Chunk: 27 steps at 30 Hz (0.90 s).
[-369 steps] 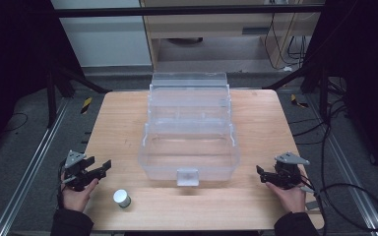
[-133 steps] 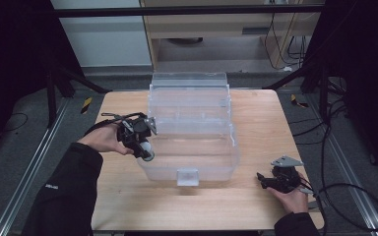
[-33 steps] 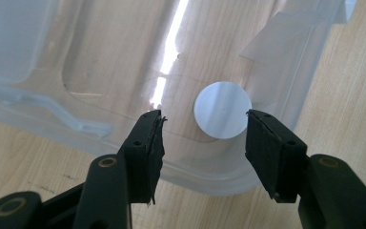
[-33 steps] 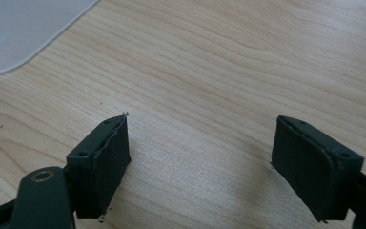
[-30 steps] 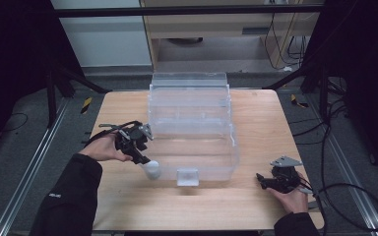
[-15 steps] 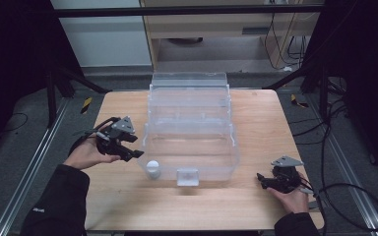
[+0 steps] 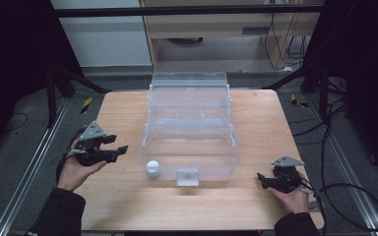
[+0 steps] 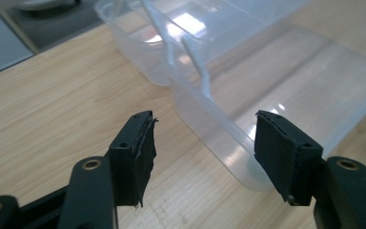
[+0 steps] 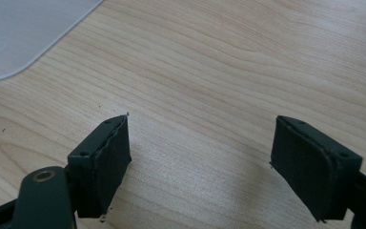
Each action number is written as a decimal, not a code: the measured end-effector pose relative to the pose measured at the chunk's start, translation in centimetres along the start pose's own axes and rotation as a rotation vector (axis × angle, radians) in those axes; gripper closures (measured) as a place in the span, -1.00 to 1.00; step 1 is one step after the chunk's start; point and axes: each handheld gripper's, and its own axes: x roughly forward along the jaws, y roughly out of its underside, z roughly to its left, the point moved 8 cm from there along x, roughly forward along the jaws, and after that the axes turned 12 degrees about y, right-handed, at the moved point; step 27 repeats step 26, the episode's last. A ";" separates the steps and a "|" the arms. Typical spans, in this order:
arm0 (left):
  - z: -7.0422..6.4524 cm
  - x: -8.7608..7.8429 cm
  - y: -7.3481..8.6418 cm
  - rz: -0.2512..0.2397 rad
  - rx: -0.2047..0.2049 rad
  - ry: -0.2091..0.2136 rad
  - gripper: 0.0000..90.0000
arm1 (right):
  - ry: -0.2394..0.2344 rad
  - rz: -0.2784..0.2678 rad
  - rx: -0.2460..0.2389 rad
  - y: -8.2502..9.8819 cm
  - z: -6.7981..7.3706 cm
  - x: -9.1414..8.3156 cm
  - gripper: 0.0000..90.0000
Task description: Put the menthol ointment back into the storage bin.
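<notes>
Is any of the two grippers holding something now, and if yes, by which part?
Nothing is held. The left gripper and the right gripper are both open and empty.

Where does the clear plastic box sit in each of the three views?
High view: the clear plastic box stands mid-table, between the two hands.
Left gripper view: the box runs across the upper right, just beyond the jaws.
Right gripper view: a pale rounded corner at the top left, probably the box.
Shared landmark: the wooden table under it all.
</notes>
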 end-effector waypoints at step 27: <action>4.9 -1.0 11.2 -0.116 -0.319 -0.466 -0.38 | 0.000 -0.019 0.050 0.2 -0.9 -0.5 -0.56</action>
